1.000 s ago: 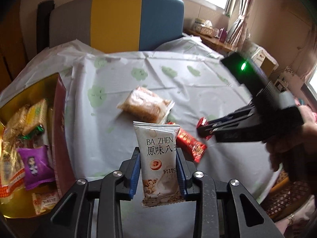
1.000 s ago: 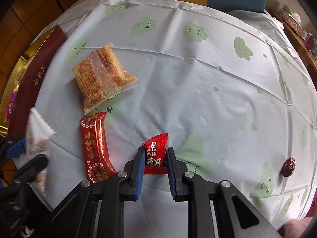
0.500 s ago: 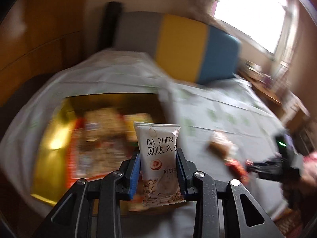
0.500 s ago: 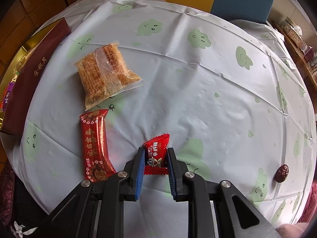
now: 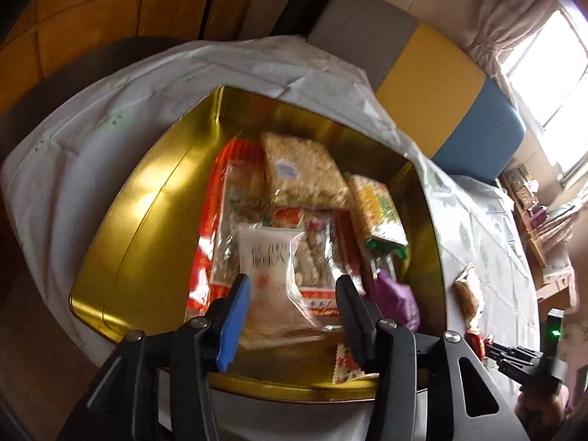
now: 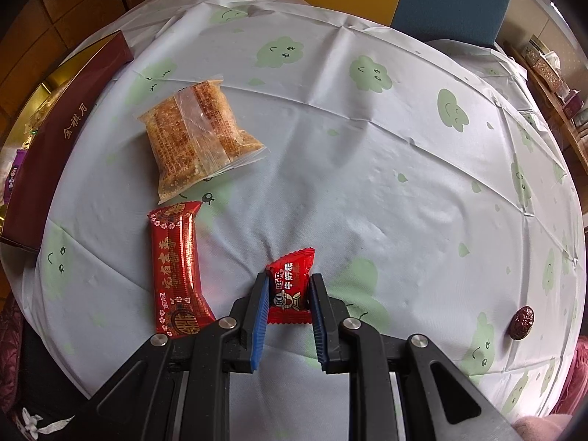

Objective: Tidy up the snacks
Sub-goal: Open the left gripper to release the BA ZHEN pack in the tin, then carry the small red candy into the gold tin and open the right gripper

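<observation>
Left wrist view: my left gripper point(image 5: 292, 294) over the gold tin point(image 5: 147, 220), jaws just opened, white snack packet point(image 5: 270, 279) (blurred) loose between them, above packed snacks.
Right wrist view: my right gripper point(image 6: 286, 303) clamped on red candy point(image 6: 290, 286) on the tablecloth point(image 6: 367, 169).

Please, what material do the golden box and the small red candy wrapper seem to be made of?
Golden box: probably metal or metallic-coated card, since its walls give bright mirror-like reflections. Small red candy wrapper: likely thin glossy plastic film, printed, with a crimped zigzag end and soft creases.
</observation>
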`<state>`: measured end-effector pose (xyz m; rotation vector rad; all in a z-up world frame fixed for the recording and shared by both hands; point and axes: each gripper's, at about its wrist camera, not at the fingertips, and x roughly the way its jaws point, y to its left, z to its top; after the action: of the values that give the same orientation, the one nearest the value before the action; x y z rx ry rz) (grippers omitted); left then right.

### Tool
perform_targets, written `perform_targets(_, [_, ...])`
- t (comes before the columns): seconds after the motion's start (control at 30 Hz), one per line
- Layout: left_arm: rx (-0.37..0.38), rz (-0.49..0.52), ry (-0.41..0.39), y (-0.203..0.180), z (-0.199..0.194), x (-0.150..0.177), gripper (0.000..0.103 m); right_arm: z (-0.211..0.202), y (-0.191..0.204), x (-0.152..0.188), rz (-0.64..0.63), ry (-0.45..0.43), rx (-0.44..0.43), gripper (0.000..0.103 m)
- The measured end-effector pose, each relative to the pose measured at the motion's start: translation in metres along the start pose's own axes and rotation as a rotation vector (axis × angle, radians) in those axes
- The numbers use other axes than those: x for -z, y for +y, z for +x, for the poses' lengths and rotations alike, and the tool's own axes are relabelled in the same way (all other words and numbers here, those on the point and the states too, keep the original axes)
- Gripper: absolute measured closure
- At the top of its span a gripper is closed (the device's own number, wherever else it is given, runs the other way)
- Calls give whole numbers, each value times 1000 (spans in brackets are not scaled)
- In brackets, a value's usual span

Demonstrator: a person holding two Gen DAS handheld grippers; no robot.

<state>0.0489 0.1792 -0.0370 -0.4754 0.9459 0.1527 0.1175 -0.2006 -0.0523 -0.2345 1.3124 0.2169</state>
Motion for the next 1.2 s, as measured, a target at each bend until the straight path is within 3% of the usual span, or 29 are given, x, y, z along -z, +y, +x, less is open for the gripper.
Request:
perform_targets(0.13, [-147,92,-21,-7,0,8,60,0,-1,0,-1,1,0,82])
perform_targets(0.33, [-223,147,-22,-4,-2,25,63,0,-1,0,-6,-1,2,82])
perform_targets(0.53, [-219,162,-97,-9,-24,27,63,-4,-4,-1,14,-5,-7,84])
perform_targets(0.83, [-213,220,-126,-25,-37,35,63,-8,-17,-4,63,-14,-13,84])
perform_targets(1.07, [-216,221,-133,-24,-37,38,63,-27,-34,-9,125,-98,-32,85])
perform_targets(1.2, [-223,209,-143,-21,-39,38,63,-42,-24,-12,96,-144,-64,85])
